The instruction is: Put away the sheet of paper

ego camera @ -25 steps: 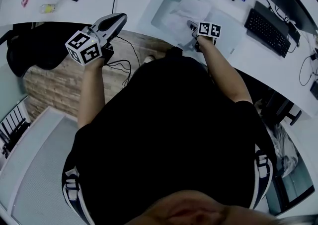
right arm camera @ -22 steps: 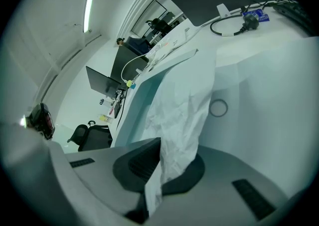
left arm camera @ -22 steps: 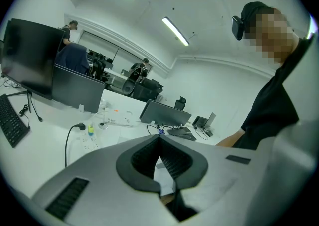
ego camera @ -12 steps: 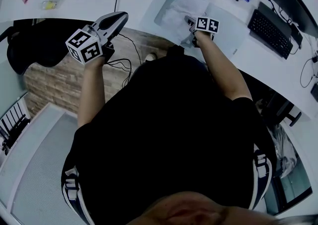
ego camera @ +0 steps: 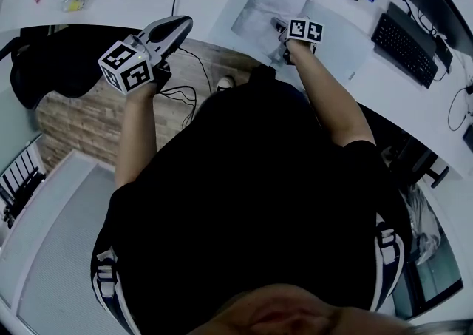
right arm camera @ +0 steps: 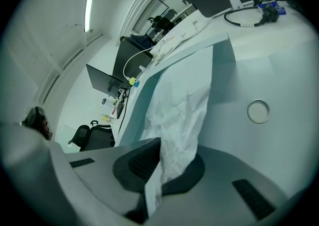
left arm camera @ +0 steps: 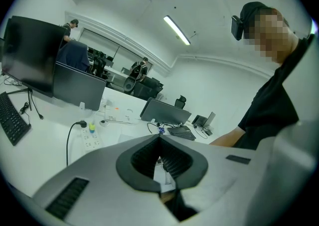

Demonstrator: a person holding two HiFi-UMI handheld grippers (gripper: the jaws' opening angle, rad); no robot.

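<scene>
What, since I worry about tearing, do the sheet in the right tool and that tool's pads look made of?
Sheet: thin white paper, matte, going by its sharp creases and crumples where the shut right tool pinches it. Pads: dark, dull and ribbed, probably rubber or soft plastic; the look cannot settle which.

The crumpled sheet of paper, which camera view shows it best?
The right gripper view: the crumpled sheet of paper fills its middle, pinched in the right gripper's shut jaws. The head view shows it small and pale. The left gripper view shows no sure sign of it.
</scene>
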